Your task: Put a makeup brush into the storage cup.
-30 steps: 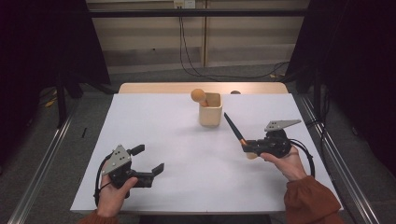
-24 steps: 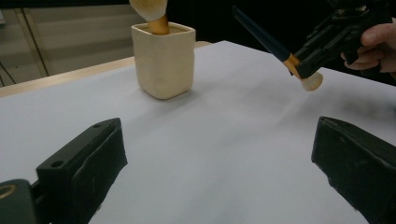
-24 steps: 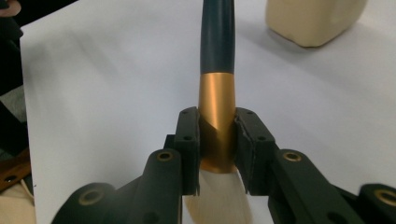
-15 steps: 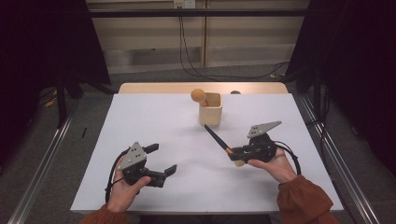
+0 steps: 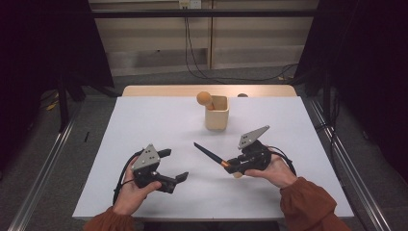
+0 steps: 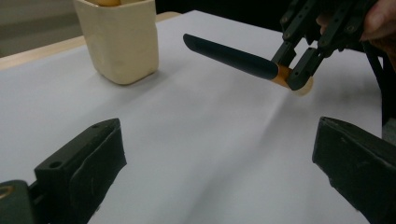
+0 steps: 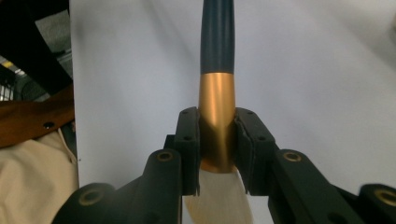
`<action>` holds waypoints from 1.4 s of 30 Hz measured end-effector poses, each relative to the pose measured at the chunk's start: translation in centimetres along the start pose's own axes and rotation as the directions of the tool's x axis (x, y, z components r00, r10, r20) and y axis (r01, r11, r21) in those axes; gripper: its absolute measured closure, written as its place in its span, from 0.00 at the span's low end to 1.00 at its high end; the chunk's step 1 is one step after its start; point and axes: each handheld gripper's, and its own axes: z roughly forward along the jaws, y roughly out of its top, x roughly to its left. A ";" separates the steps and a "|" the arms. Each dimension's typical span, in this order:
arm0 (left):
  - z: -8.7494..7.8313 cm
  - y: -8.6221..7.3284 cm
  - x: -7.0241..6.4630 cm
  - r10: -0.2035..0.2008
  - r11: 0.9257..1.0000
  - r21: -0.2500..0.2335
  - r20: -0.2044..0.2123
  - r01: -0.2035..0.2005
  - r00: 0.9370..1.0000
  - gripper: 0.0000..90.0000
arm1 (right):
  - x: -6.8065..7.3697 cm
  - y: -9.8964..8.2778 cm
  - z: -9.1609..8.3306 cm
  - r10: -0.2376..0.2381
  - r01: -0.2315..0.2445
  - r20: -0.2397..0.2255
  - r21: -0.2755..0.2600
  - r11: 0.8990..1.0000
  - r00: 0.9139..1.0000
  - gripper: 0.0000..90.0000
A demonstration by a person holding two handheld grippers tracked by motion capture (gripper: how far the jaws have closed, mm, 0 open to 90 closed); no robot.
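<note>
My right gripper is shut on a utensil that has a dark handle, a gold-orange collar and a pale head. It holds the utensil by the collar, just above the white table, and the handle points up and left toward my left gripper. In the left gripper view the handle slants out of the right gripper. My left gripper is open at the front left, with nothing between its jaws. A beige cup stands at the back centre with a wooden ball-topped tool in it.
A white sheet covers the table, and a wooden strip shows along the far edge. The cup is the one standing object. Metal rails run along the floor on both sides, and dark curtains hang beyond them.
The right gripper has carried the utensil left and nearer to the person. The left gripper has moved right toward the middle. Both grippers keep the same state.
</note>
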 end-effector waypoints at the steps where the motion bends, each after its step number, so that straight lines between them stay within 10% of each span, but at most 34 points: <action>1: 0.1 0.1 0.0 -0.006 1.000 0.006 0.013 0.006 1.000 0.03 | 0.1 0.1 0.0 -0.008 0.008 -0.002 0.011 1.000 1.000 0.81; 21: 0.0 2.6 1.3 0.036 0.987 0.151 0.088 -0.049 0.995 0.04 | 1.2 2.4 1.3 -0.164 0.184 -0.108 0.216 0.959 0.981 0.81; 36: 2.5 3.9 0.7 0.084 0.934 0.326 0.189 -0.144 0.978 0.05 | 1.6 4.0 2.2 -0.232 0.270 -0.149 0.330 0.904 0.961 0.81; 42: 3.5 4.4 0.2 0.104 0.897 0.399 0.230 -0.191 0.968 0.06 | 1.8 4.6 2.5 -0.269 0.307 -0.154 0.357 0.882 0.951 0.81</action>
